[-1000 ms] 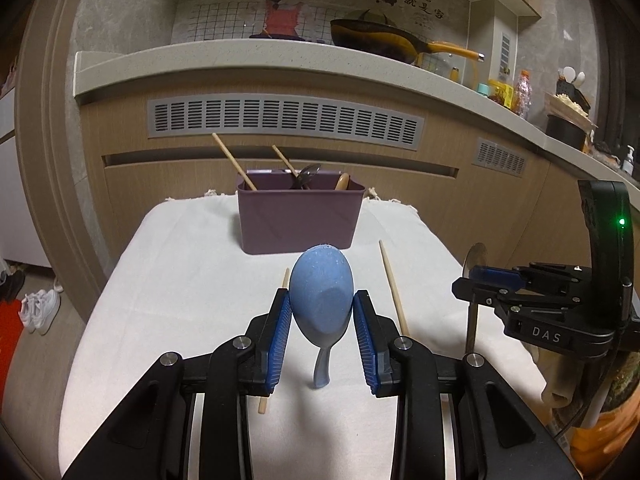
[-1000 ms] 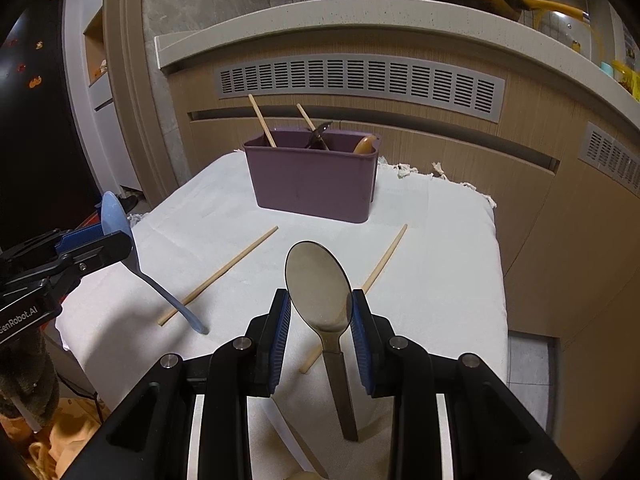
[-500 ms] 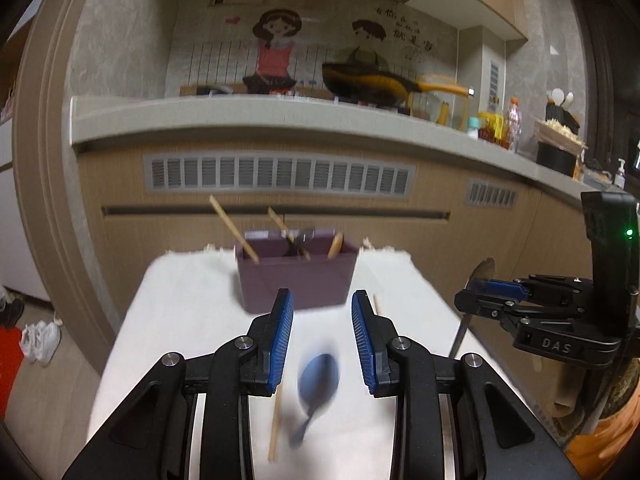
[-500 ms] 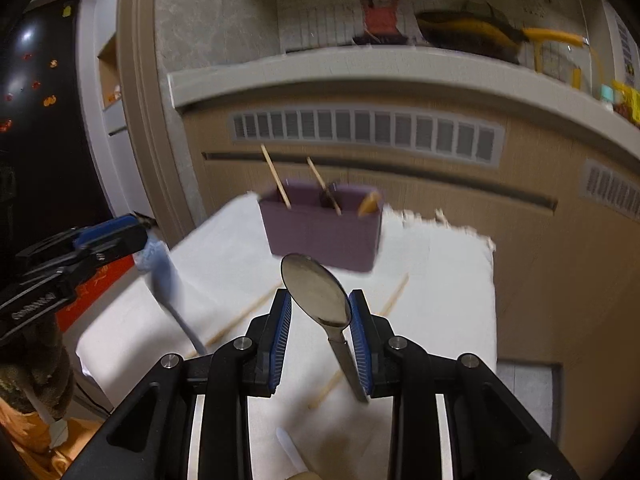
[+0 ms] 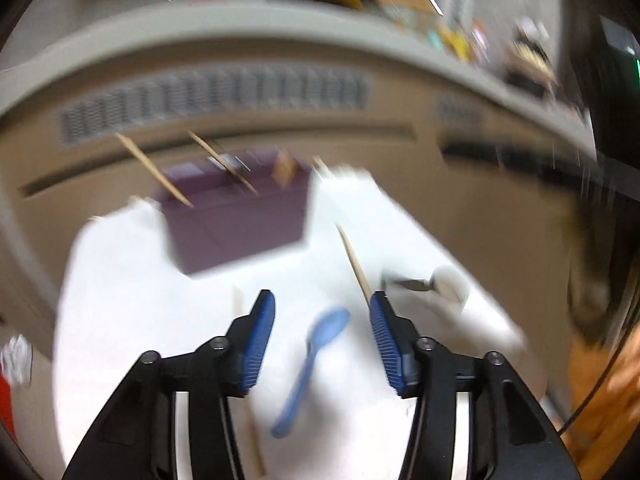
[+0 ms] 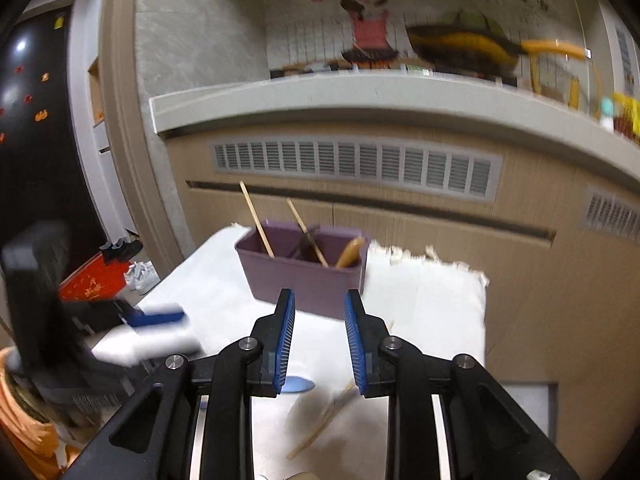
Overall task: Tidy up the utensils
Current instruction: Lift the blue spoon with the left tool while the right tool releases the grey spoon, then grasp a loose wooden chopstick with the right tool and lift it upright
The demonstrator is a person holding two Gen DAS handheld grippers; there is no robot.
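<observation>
The blue spoon (image 5: 316,364) lies loose on the white cloth (image 5: 120,320) between and below my open, empty left gripper (image 5: 322,332). A metal spoon (image 5: 434,282) lies on the cloth at the right. The purple utensil box (image 5: 236,220) stands at the back with chopsticks and spoons in it; it also shows in the right wrist view (image 6: 304,272). My right gripper (image 6: 319,344) is open and empty, high above the cloth. A bit of the blue spoon (image 6: 298,385) shows under its fingers. The left wrist view is blurred by motion.
Loose wooden chopsticks lie on the cloth (image 5: 354,258), (image 5: 250,412), (image 6: 320,428). A wooden cabinet front with a grey vent (image 6: 352,164) rises behind the table. The left gripper (image 6: 152,316) shows blurred at the left of the right wrist view.
Both grippers have let go: the blue spoon dropped from the left one and the metal spoon from the right one onto the cloth. Both grippers have opened wider and moved.
</observation>
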